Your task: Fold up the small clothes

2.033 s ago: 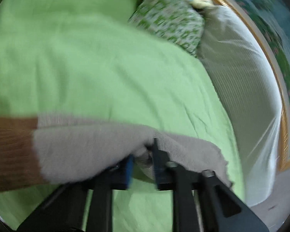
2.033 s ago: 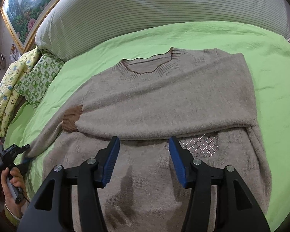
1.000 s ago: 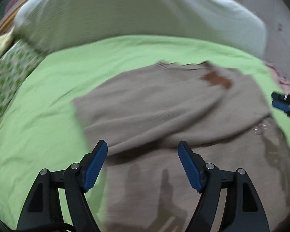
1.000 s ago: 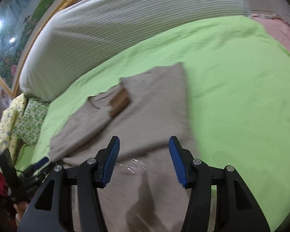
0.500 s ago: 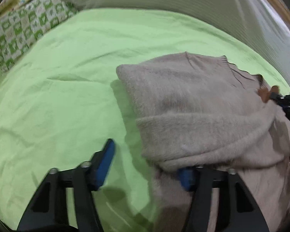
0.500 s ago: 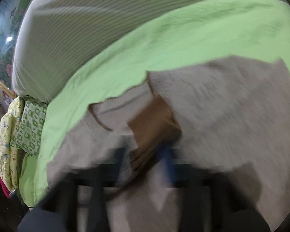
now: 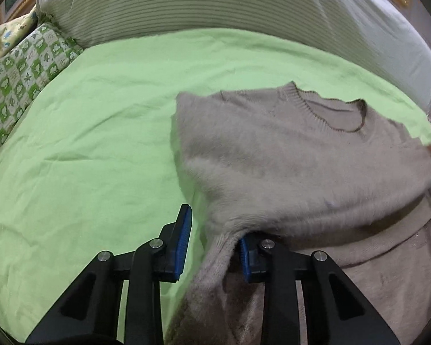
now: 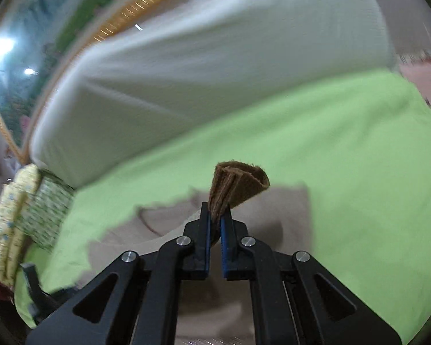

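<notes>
Bed (image 7: 86, 143) with green sheet, striped headboard cushion (image 7: 215, 3) behind, checked pillow (image 7: 23, 77) at left. Beige sweater (image 7: 287, 158) lies on the sheet, partly folded, neckline toward the cushion. Left gripper (image 7: 214, 247): fingers spread, sweater's side edge between them, right finger under the fabric. Right gripper (image 8: 215, 224): fingers pinching the brown cuff (image 8: 238, 184), lifted above the sweater.

No readable text, label, brand, number or sign is found in either view; the patterned pillow (image 7: 26, 80) is printed with small green motifs only, and no lettering can be made out.
</notes>
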`<state>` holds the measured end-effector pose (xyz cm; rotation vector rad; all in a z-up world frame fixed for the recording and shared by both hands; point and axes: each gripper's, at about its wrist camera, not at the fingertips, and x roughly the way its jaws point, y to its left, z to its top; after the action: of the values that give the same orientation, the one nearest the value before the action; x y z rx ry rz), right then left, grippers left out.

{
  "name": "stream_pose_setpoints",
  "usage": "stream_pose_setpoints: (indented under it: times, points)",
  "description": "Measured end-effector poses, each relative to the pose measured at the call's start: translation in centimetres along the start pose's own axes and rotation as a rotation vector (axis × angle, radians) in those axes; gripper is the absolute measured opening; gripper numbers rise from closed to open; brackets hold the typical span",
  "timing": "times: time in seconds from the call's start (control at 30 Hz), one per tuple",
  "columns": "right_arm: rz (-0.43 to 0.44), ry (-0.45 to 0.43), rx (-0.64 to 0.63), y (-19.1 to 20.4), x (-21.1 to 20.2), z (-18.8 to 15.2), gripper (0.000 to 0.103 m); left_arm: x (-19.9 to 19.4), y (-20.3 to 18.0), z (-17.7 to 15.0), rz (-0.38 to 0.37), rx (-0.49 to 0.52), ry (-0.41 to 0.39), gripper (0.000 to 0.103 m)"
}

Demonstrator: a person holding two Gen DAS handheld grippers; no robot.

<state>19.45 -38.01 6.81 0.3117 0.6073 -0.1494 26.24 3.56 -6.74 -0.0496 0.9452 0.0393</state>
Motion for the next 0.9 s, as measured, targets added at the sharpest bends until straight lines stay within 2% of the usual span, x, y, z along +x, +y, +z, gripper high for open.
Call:
stream_pose_setpoints:
  times: [0.1, 0.2, 0.3, 0.37, 0.53, 0.6, 0.7, 0.83, 0.9]
  points:
    - [-0.031, 0.046, 0.022, -2.2, 1.7, -2.0, 0.007, 0.2, 0.9, -0.4, -0.004, -0.016, 0.012, 0.032]
    - [-0.033, 0.055, 0.025, -2.6, 2.2, -2.6, 0.007, -0.2, 2.1, -0.5, -0.021, -0.050, 0.002, 0.033]
    - [0.024, -0.014, 0.004, -1.4, 1.2, -1.8, 0.007, -0.6, 3.2, -0.8, -0.033, -0.120, -0.021, 0.035]
    - [0.041, -0.046, -0.035, -0.6, 0.5, -1.5, 0.007, -0.4, 3.1, -1.1, -0.027, -0.126, -0.011, 0.035]
    - [-0.071, 0.089, -0.033, -1.4, 3.4, -3.3, 0.007, 0.1, 3.6, -2.5, -0.040, -0.136, 0.021, 0.040]
    - [-0.082, 0.119, 0.004, -2.6, 4.0, -4.4, 0.009, 0.1, 4.1, -2.8, -0.054, -0.143, 0.029, 0.043]
    - [-0.062, 0.105, 0.030, -3.4, 3.4, -4.9, 0.012, -0.4, 4.5, -2.8, -0.061, -0.138, 0.042, 0.047]
    - [-0.130, 0.099, -0.044, -2.2, 2.6, -4.8, 0.017, -1.5, 4.4, -3.1, -0.050, -0.112, 0.047, 0.049]
    - [-0.161, 0.086, -0.070, -2.4, 1.7, -4.9, 0.023, -2.1, 4.5, -3.6, -0.055, -0.110, 0.059, 0.049]
